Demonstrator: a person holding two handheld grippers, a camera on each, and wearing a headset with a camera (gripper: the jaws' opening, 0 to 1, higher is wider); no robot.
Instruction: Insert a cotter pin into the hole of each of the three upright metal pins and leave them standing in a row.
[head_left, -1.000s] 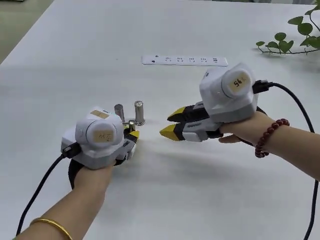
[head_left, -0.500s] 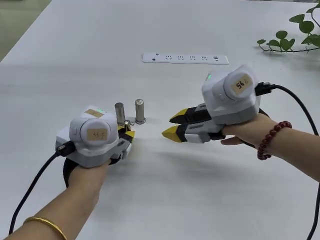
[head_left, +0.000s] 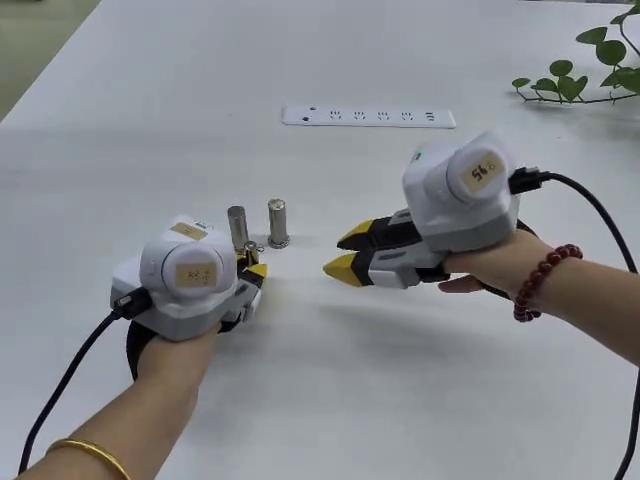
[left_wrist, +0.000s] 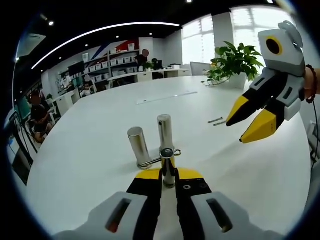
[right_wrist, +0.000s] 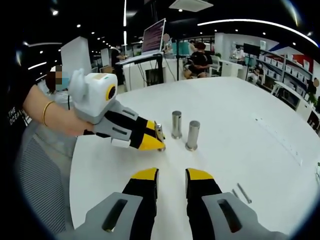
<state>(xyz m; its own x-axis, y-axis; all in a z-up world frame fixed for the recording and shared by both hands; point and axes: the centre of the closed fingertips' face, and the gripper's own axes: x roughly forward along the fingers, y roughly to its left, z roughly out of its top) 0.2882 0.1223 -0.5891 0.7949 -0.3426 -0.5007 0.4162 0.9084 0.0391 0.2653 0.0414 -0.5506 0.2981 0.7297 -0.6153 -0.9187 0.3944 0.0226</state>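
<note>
Across the white table (head_left: 300, 390), my right gripper (head_left: 340, 252) hovers spread and empty, I judge ready to fetch a cotter pin. My left gripper (left_wrist: 168, 174) pinches the nearest metal pin (left_wrist: 167, 161) to steady it upright, just beside the left free pin (head_left: 238, 226) and the right free pin (head_left: 277, 222). A cotter pin may already cross it; I can't be sure. The 2 spare cotter pins (left_wrist: 216, 120) lie well apart.
</note>
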